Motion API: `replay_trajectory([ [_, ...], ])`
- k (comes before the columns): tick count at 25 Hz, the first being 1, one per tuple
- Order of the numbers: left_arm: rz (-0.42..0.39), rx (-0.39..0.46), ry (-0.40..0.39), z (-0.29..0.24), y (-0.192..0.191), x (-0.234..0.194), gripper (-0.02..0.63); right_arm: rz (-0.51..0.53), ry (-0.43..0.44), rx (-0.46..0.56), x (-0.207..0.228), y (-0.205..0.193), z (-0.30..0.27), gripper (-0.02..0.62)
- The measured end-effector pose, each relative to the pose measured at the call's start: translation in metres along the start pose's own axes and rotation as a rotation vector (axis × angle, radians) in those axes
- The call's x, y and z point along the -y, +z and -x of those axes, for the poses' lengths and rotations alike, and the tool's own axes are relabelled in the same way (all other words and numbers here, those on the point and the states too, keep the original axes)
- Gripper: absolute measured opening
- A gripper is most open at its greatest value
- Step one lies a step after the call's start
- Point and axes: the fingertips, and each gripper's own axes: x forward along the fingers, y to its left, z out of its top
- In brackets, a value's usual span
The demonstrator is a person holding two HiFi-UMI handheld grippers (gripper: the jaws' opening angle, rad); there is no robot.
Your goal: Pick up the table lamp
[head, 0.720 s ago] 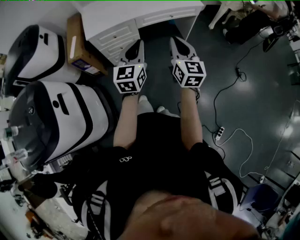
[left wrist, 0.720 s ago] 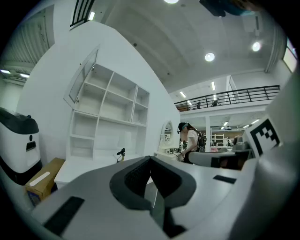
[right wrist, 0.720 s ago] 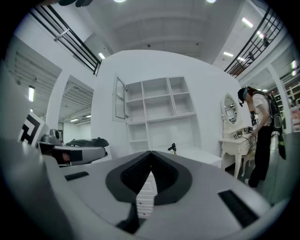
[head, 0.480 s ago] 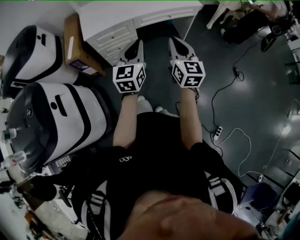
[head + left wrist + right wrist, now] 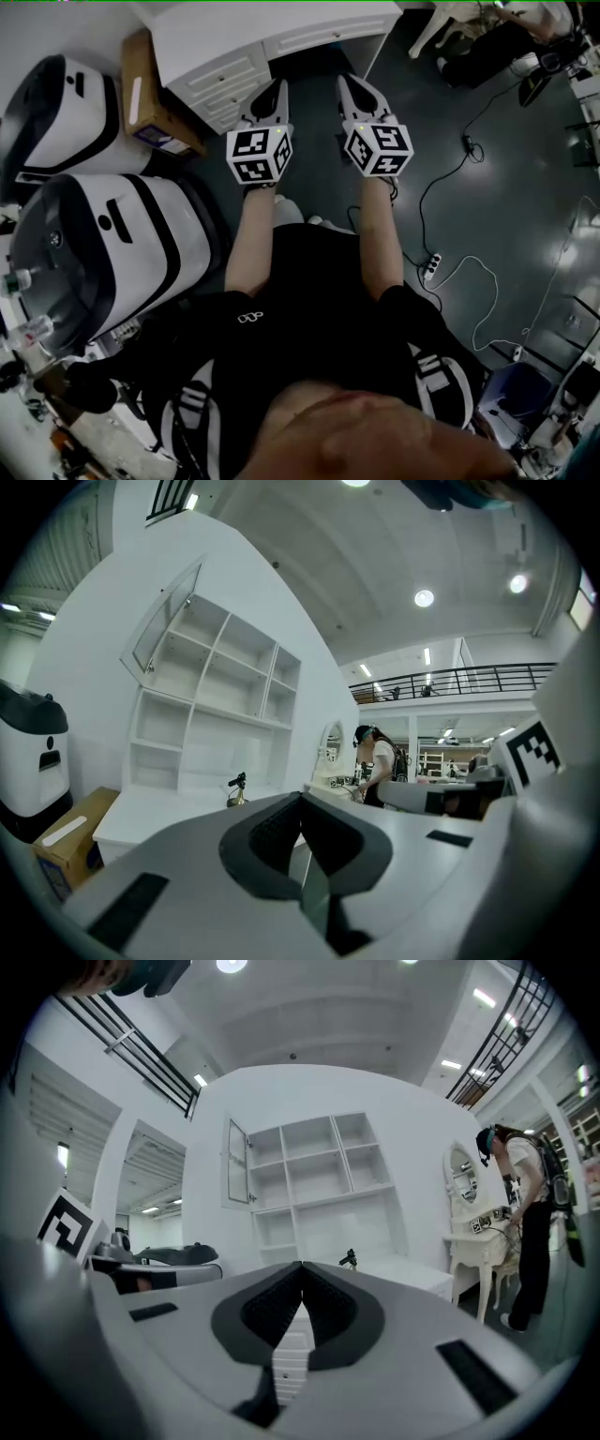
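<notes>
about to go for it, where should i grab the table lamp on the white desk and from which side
Probably the thin upright neck of the table lamp, between dark head and brassy base, coming level from the front of the white desk: shelves close off the back. It is too small here to judge finer detail.

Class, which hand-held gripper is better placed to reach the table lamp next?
Likely the left hand-held gripper: the table lamp looks larger in its view, and the desk lies toward its side. It and the right hand-held gripper are shut.
</notes>
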Motion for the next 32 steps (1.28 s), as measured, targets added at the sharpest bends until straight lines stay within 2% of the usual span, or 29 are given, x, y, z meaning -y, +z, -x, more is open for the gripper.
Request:
replay_trajectory([
  [7, 0.004, -0.007, 0.004, -0.021, 0.009, -0.035, 0.008, -0.043, -0.013, -0.007, 0.001, -0.002, -0.044, 0.018],
  [14, 0.043, -0.012, 0.048, -0.036, 0.023, -0.111, 0.009, -0.067, 0.008, -0.038, -0.03, -0.012, -0.109, 0.018],
  [19, 0.074, -0.025, 0.041, -0.054, 0.025, -0.15, 0.009, -0.072, -0.018, -0.062, -0.037, -0.017, -0.142, 0.018],
  [26, 0.115, -0.043, -0.016, -0.074, 0.017, -0.168, 0.009, -0.046, -0.088, -0.094, -0.033, -0.025, -0.156, 0.018],
  [32, 0.151, -0.034, -0.013, -0.075, 0.015, -0.186, 0.009, -0.019, -0.079, -0.112, -0.045, -0.026, -0.164, 0.018],
])
